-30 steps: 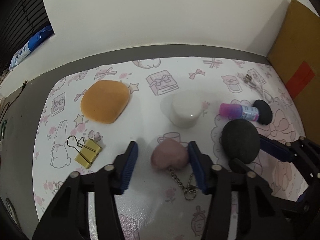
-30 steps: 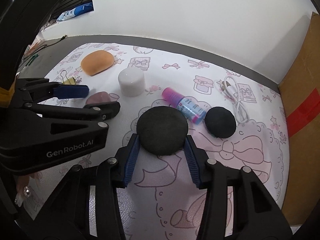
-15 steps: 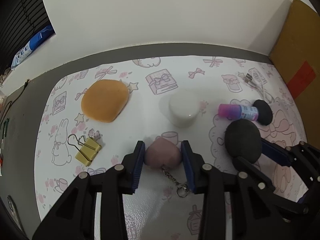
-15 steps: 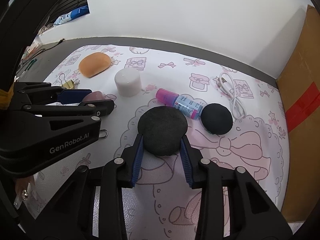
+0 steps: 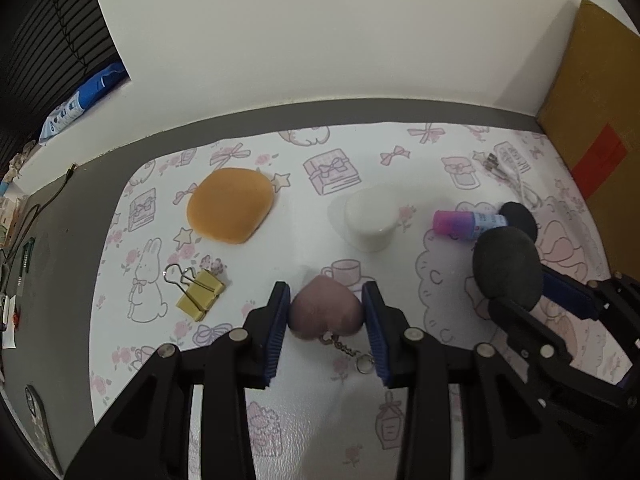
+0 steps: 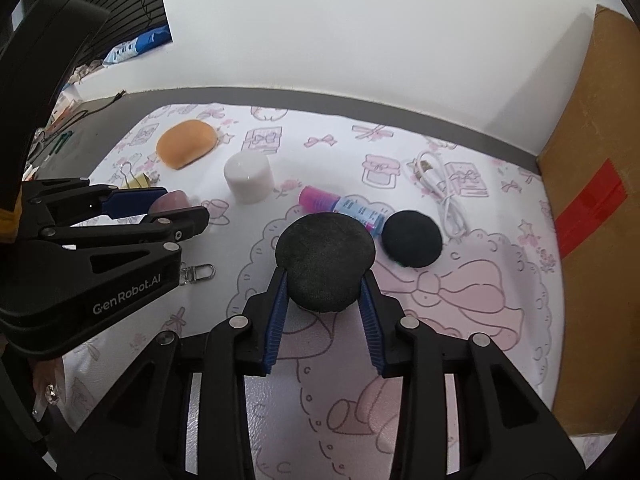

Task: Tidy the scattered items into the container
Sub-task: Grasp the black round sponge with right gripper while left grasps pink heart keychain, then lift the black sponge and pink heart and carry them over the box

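Observation:
My left gripper [image 5: 326, 312] is shut on a mauve plush heart keychain [image 5: 327, 311]; its chain and clasp [image 5: 362, 360] hang toward me. My right gripper [image 6: 322, 292] is shut on a large black round puff [image 6: 325, 262], which also shows in the left wrist view [image 5: 507, 266]. On the patterned mat lie an orange sponge [image 5: 230, 211], a yellow binder clip [image 5: 198, 292], a white cylinder [image 5: 372, 220], a pink and blue tube [image 6: 342, 210], a smaller black puff [image 6: 412, 238] and a white cable [image 6: 440, 184]. The left gripper appears at the left of the right wrist view [image 6: 168, 208].
A brown cardboard box [image 6: 592, 200] with red tape stands along the mat's right edge. A white wall runs behind the mat. A grey desk strip with cables and clutter [image 5: 24, 240] lies to the left.
Both grippers closed: the left onto the plush heart, the right onto the large black puff. Both items now sit lifted slightly off the mat.

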`<action>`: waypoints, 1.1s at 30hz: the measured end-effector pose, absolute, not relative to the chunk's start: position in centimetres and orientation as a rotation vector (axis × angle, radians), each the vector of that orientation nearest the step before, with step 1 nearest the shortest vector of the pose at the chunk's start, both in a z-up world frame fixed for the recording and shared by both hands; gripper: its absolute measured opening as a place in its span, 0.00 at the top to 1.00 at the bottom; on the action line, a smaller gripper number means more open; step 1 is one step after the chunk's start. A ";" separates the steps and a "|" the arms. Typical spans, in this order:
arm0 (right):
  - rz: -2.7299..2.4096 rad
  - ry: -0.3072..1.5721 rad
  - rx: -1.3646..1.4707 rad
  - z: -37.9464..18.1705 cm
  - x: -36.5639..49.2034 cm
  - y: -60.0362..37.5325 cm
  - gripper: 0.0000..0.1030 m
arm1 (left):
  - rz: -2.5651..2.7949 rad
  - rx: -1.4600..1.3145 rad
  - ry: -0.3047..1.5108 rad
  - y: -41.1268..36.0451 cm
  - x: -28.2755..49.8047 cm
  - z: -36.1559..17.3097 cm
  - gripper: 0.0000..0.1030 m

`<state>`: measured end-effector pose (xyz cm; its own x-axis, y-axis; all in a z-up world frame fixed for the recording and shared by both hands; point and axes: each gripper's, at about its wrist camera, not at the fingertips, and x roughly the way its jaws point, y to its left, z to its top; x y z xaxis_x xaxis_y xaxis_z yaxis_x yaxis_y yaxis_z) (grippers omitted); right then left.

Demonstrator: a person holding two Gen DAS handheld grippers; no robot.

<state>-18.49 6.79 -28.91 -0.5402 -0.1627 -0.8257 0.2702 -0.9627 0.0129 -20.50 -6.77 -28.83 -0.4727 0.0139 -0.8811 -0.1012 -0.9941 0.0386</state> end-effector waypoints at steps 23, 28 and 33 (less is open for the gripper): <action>-2.736 0.182 1.114 -10.0 -12.7 9.3 0.65 | 2.835 -1.271 0.087 -5.3 -14.7 -9.9 0.64; -2.793 0.177 1.059 -7.2 -10.7 9.5 0.65 | 2.866 -1.212 0.086 -5.2 -13.0 -7.1 0.64; -2.809 0.185 1.003 -5.0 -8.8 9.8 0.65 | 2.891 -1.155 0.092 -4.9 -11.5 -4.9 0.64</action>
<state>-8.83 9.78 -4.95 -0.7643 -0.1018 -0.6368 0.1845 -0.9807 -0.0646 -11.50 -4.87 -4.91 -0.7248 0.0035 -0.6889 -0.0471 -0.9979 0.0444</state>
